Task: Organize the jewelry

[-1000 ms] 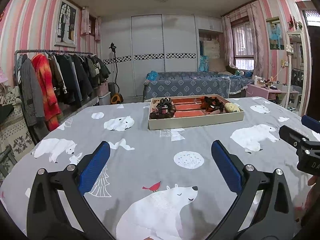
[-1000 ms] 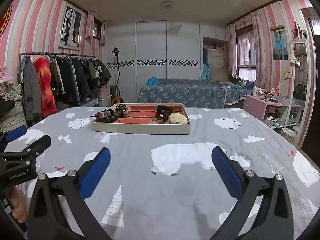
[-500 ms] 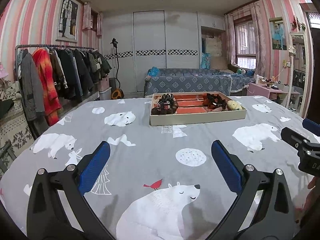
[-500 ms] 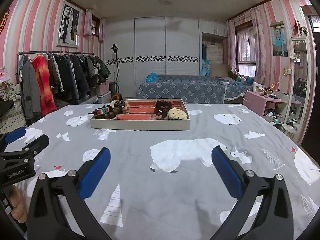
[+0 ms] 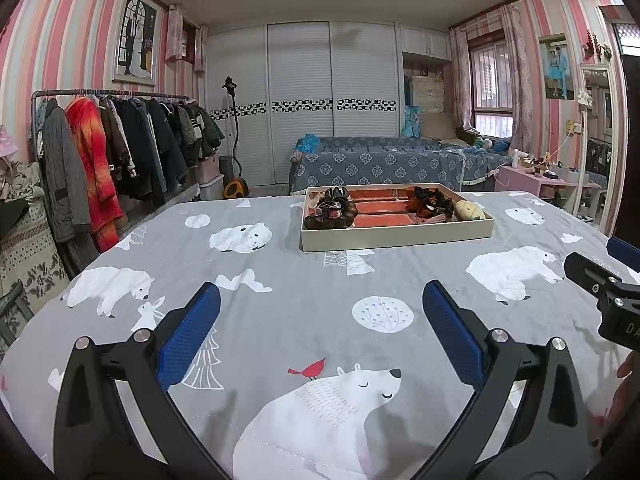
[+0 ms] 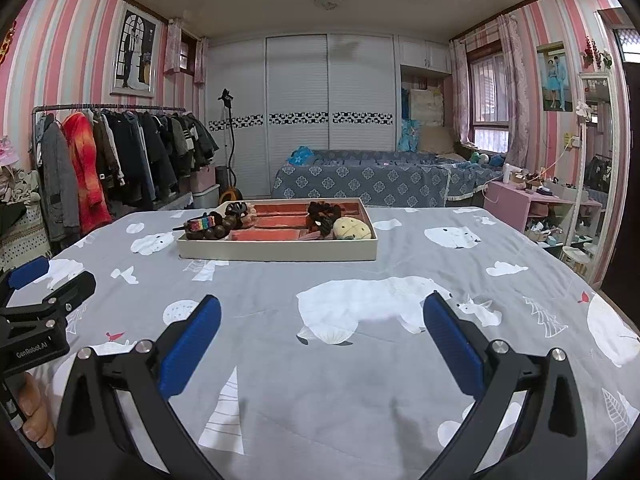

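Both claws are held spread wide and empty over the grey polar-bear bedspread (image 5: 280,312). The shallow cream cardboard tray with orange-red compartments (image 5: 396,236) lies well ahead, its long axis crosswise to both. From the left gripper (image 5: 320,332) it sits ahead-right; from the right gripper (image 6: 320,334) ahead-left. The dark wooden bead bracelets (image 6: 212,230) are piled at the tray's left end, so the left gripper is judged nearer to them.

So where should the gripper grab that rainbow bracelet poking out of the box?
Probably by the rainbow bracelet band's raised rainbow stretch, coming down from above. It rests on top of the dark wooden beads at the tray's left end, partly over the wall, so its top is free. The open left gripper is on that side.
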The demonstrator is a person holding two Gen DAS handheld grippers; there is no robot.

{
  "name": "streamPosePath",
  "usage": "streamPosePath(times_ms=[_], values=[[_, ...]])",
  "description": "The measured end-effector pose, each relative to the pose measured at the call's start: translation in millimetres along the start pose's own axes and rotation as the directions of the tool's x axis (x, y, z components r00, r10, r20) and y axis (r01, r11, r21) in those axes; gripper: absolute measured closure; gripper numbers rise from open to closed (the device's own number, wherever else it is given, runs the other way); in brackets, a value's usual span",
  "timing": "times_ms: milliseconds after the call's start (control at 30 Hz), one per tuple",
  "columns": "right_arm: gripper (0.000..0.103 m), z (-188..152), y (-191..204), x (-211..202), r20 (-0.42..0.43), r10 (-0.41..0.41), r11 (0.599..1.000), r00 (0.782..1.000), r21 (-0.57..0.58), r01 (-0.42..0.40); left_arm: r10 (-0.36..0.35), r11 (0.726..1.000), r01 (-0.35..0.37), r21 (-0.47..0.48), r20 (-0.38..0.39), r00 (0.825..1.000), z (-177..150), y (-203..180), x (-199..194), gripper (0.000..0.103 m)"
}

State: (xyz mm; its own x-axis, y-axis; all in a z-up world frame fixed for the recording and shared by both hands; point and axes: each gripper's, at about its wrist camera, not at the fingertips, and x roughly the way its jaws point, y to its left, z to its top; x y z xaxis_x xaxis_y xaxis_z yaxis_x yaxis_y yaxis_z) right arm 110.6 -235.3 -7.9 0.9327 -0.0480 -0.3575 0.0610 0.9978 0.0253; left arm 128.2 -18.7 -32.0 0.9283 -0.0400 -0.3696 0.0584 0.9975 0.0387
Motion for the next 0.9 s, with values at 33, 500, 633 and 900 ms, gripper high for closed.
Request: streamPosePath(times_ms=[33,500,633,900], values=[[0.004,0.1,0.1,-0.1,0.000,0.000,1.000,1.000,0.000,0.000,0.000,1.000,0.000,0.000,0.001,1.000,0.0,-0.3,0.0,0.005],[0.004,0.4,-0.9,-1.2,0.008,-0.002,1.000,1.000,0.002,0.002,-0.002,1.000,0.002,0.000,-0.002,1.000,-0.5,-1.0,0.1,0.005],[0.004,0.2,-1.0,-1.4,0.008,-0.001,1.000,1.000,0.003,0.001,-0.002,1.000,0.002,0.000,-0.001,1.000,-0.3,-1.0,-0.1,0.005],[0.004,0.2,-0.7,-1.3,0.007,-0.001,1.000,1.000,0.003,0.001,-0.002,1.000,0.002,-0.002,-0.002,1.000,-0.5,-1.0,0.3,0.005]])
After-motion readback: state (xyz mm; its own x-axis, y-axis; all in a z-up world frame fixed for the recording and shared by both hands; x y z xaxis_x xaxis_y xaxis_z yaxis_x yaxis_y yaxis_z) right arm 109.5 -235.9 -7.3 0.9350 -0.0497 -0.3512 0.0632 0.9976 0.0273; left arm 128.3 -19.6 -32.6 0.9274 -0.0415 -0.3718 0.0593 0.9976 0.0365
